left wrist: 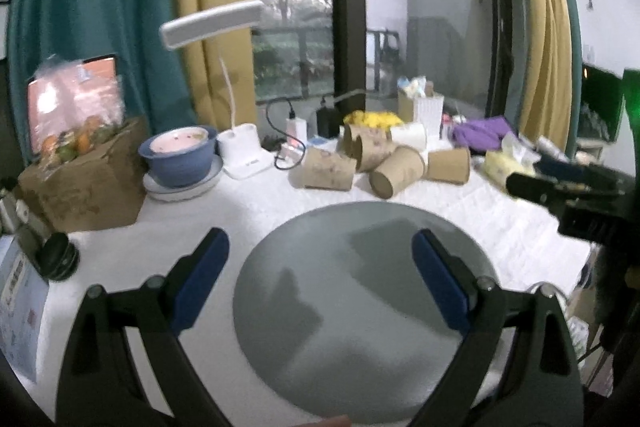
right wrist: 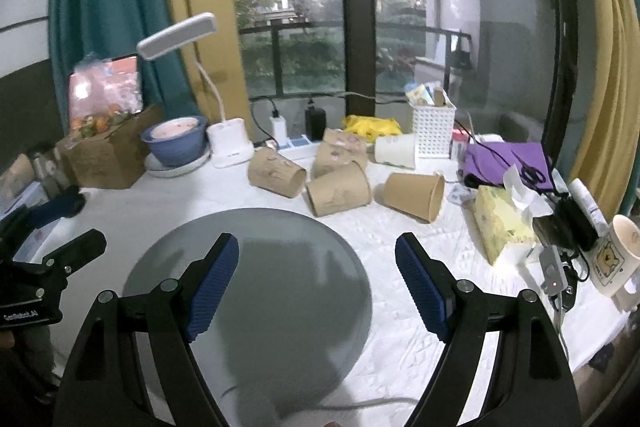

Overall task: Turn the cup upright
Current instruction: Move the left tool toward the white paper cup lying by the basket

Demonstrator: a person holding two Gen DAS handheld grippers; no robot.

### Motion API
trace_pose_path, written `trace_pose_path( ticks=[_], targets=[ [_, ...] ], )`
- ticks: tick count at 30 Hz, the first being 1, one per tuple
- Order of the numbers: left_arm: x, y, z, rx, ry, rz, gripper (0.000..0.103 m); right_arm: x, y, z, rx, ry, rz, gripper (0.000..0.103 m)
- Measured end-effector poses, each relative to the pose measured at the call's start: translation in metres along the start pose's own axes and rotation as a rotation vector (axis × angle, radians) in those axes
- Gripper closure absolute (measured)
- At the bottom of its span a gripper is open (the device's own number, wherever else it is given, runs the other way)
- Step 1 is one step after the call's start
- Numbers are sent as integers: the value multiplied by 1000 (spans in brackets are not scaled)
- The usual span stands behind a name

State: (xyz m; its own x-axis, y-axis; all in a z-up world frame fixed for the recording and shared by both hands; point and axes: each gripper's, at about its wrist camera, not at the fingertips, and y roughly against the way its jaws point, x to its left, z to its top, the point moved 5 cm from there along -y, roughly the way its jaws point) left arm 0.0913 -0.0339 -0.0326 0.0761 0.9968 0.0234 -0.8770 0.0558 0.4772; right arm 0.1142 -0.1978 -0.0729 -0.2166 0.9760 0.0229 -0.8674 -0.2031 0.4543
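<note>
Beyond the grey round mat (right wrist: 280, 247) on the white table (right wrist: 400, 307), brown paper cups (right wrist: 340, 189) lie tipped on their sides in a cluster, while left gripper (left wrist: 320, 259) and right gripper (right wrist: 316, 267) hover over the mat, both jaws spread wide, gripping nothing.
</note>
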Motion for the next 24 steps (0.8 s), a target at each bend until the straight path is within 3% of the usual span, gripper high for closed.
trace_pose_path(
  ticks=[16, 24],
  targets=[
    [-45, -117, 48, 176, -184, -113, 9, -75, -87, 28, 65, -77, -41, 20],
    [-80, -177, 74, 221, -305, -167, 9, -105, -131, 39, 128, -86, -50, 20]
  ],
)
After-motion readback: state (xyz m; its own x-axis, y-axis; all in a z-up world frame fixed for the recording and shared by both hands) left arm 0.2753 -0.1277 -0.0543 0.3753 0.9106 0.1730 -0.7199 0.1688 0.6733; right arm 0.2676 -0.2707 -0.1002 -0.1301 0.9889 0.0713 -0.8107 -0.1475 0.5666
